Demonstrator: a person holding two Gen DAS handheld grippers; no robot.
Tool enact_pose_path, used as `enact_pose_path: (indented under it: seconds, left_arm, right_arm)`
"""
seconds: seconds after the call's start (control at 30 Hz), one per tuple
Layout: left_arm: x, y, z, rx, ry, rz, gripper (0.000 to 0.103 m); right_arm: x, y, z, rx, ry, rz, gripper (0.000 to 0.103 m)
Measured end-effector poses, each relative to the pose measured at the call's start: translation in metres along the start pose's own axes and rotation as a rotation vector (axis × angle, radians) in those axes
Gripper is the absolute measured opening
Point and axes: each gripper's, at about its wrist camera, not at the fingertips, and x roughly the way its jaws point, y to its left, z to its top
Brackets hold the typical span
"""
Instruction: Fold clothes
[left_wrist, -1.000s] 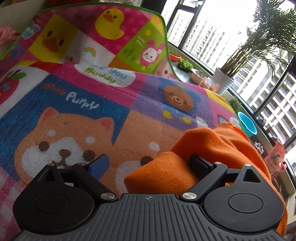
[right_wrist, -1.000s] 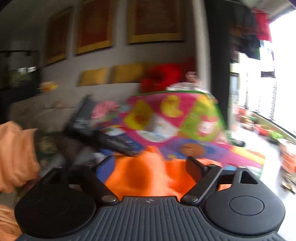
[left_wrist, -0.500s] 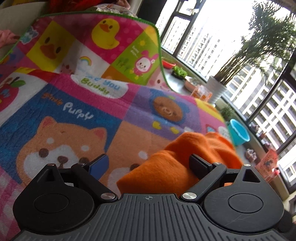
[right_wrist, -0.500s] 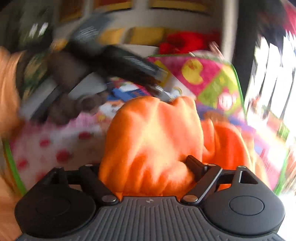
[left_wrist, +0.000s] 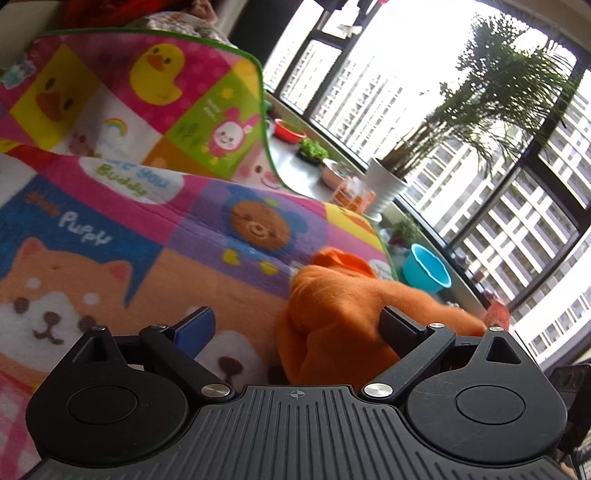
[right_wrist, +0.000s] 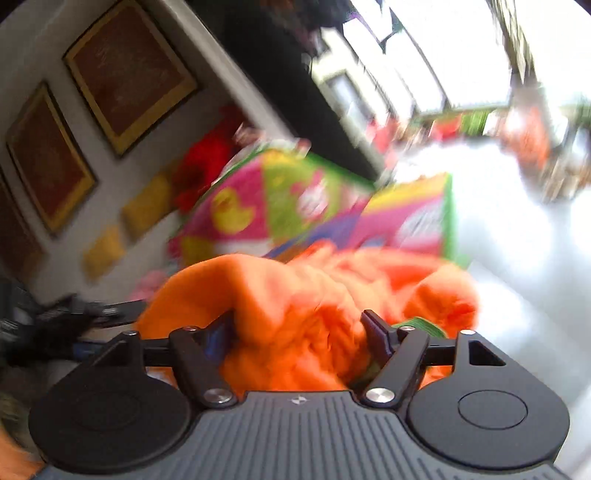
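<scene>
An orange fleece garment (left_wrist: 332, 317) lies bunched on a colourful cartoon play mat (left_wrist: 110, 229). My left gripper (left_wrist: 297, 326) is open and wide. The garment's fold rests against its right finger (left_wrist: 399, 328), while the blue-padded left finger (left_wrist: 195, 326) stands clear of the cloth over the mat. In the blurred, rolled right wrist view, my right gripper (right_wrist: 295, 334) has its jaws closing with the orange garment (right_wrist: 306, 295) heaped between them. The cloth fills the gap but does not look pinched. The left gripper (right_wrist: 122, 310) shows as a dark blur at the left edge.
Past the mat's green-trimmed edge a window ledge holds a blue bowl (left_wrist: 424, 269), a white plant pot (left_wrist: 384, 184) and a red bowl (left_wrist: 288, 131). Framed pictures (right_wrist: 129, 70) and yellow cushions (right_wrist: 147, 206) line the wall behind the mat.
The left gripper rose and tilted, and the garment pulled away toward the right. The right gripper swung over the orange heap, rolled sideways, and its fingers came closer together.
</scene>
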Motion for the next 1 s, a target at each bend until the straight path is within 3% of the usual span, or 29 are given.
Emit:
enact_pose_path:
  seconds: [0.07, 0.17, 0.27, 0.37, 0.47, 0.5, 0.6, 0.7, 0.8, 1.0]
  left_arm:
    - [0.004, -0.005, -0.004, 0.002, 0.011, -0.014, 0.099]
    - [0.007, -0.008, -0.012, -0.012, 0.018, -0.039, 0.099]
    - [-0.001, -0.001, -0.021, -0.058, 0.023, -0.085, 0.099]
    - [-0.015, 0.015, -0.035, -0.117, 0.033, -0.139, 0.099]
    - [-0.028, 0.036, -0.049, -0.211, 0.031, -0.186, 0.099]
    - [-0.033, 0.043, -0.052, -0.235, 0.018, -0.194, 0.099]
    - [-0.046, 0.064, -0.056, -0.289, -0.030, -0.173, 0.099]
    - [-0.049, 0.079, -0.051, -0.329, -0.042, -0.114, 0.099]
    - [-0.037, 0.080, -0.043, -0.304, -0.017, -0.045, 0.099]
    - [-0.007, 0.061, -0.039, -0.201, 0.043, 0.006, 0.099]
  right_arm:
    - [0.006, -0.012, 0.006, 0.033, 0.019, -0.021, 0.074]
    - [0.019, -0.035, 0.004, 0.225, 0.118, 0.075, 0.074]
    - [0.028, -0.025, -0.003, 0.260, 0.161, 0.151, 0.072]
    - [0.041, -0.001, -0.016, 0.257, 0.235, 0.240, 0.069]
    - [0.061, 0.035, -0.031, 0.246, 0.332, 0.338, 0.059]
    - [0.066, 0.047, -0.038, 0.253, 0.376, 0.373, 0.053]
    - [0.074, 0.081, -0.056, 0.220, 0.462, 0.423, 0.052]
    - [0.074, 0.103, -0.055, 0.118, 0.448, 0.403, 0.052]
    - [0.057, 0.113, -0.048, -0.033, 0.383, 0.340, 0.053]
    - [-0.012, 0.126, -0.033, -0.404, 0.144, 0.180, 0.079]
